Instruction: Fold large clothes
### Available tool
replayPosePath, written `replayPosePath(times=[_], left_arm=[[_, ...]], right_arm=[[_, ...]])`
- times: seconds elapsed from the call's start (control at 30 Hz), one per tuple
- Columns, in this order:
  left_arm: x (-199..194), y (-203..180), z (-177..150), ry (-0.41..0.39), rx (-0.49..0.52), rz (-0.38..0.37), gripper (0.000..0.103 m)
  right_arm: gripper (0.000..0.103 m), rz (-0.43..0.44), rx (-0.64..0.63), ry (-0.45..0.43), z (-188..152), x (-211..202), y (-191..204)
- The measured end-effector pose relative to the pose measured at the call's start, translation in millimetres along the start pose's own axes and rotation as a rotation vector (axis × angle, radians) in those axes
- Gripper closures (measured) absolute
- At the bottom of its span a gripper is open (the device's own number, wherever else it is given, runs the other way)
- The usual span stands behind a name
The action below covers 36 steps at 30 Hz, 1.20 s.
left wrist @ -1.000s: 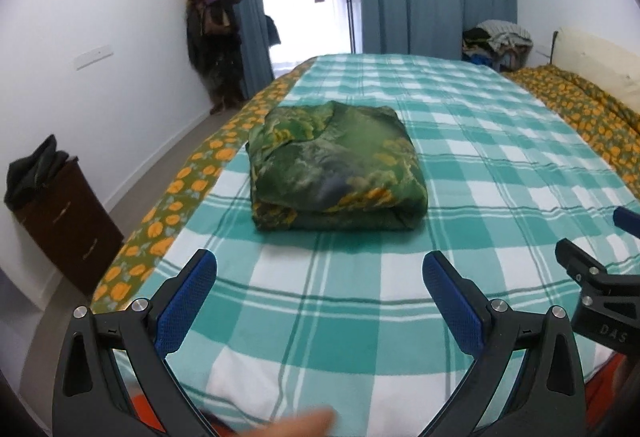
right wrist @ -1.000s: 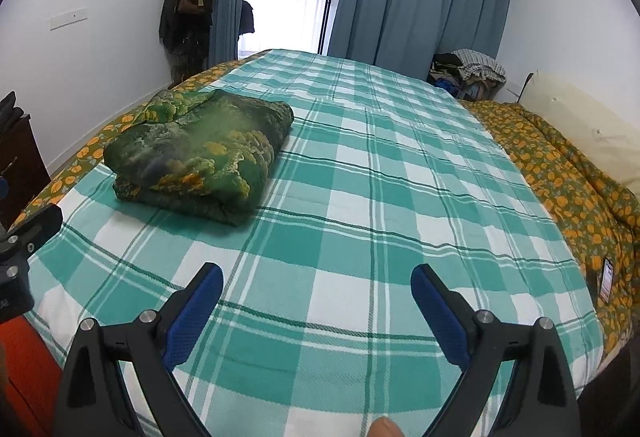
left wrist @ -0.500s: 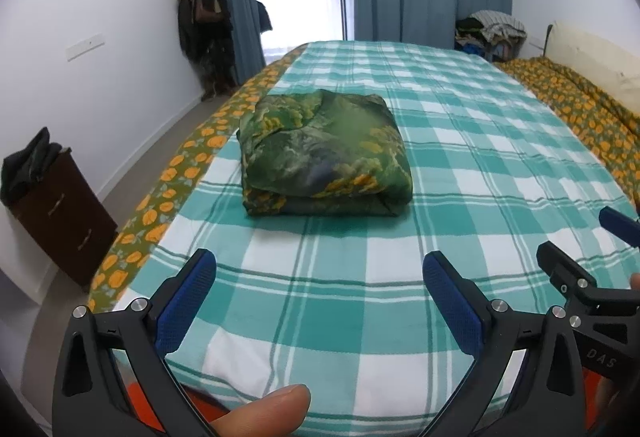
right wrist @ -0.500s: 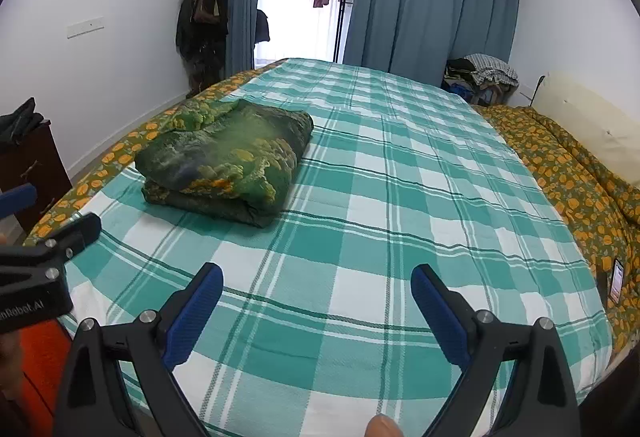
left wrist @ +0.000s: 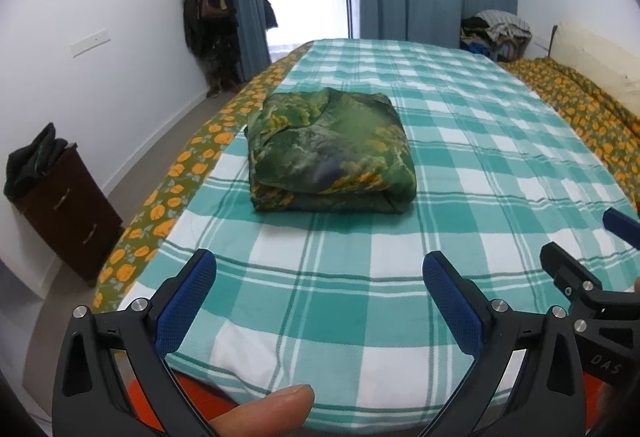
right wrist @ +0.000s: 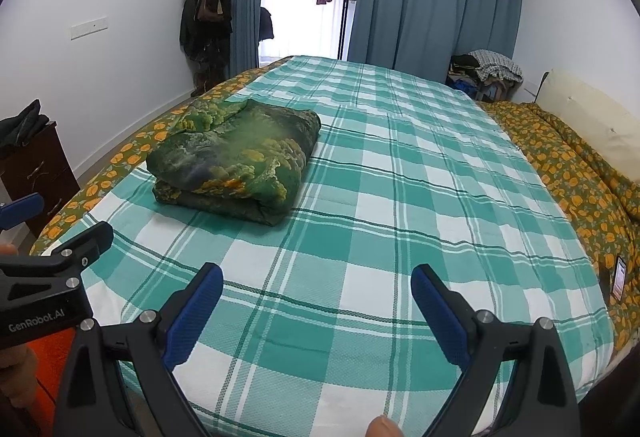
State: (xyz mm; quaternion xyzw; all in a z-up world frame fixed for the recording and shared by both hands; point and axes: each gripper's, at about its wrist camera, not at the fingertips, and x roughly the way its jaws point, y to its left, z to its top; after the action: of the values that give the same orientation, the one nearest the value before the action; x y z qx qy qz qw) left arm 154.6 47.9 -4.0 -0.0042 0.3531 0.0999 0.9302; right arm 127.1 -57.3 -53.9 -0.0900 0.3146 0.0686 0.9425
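Folded green garment (left wrist: 328, 153) lies on the bed (left wrist: 480, 141), clear of both grippers
Left gripper (left wrist: 320, 297) and right gripper (right wrist: 316, 301): fingers spread, empty, garment well ahead

Readable text, two items. White lettering "GenRobot.AI" on the black body of the left tongs (right wrist: 38, 317), seen at the left edge of the right wrist view. Letters "DAS" on the black body of the right tongs (left wrist: 606, 369), seen at the right edge of the left wrist view. Nothing else legible.
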Motion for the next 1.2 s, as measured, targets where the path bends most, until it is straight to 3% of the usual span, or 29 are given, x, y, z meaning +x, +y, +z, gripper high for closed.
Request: replayPosePath(times=[1.2], left_arm=[[-30, 6, 12, 0.016, 0.000, -0.028, 0.001]], right_arm=[[0.006, 0.038, 0.007, 0.012, 10, -34, 6]])
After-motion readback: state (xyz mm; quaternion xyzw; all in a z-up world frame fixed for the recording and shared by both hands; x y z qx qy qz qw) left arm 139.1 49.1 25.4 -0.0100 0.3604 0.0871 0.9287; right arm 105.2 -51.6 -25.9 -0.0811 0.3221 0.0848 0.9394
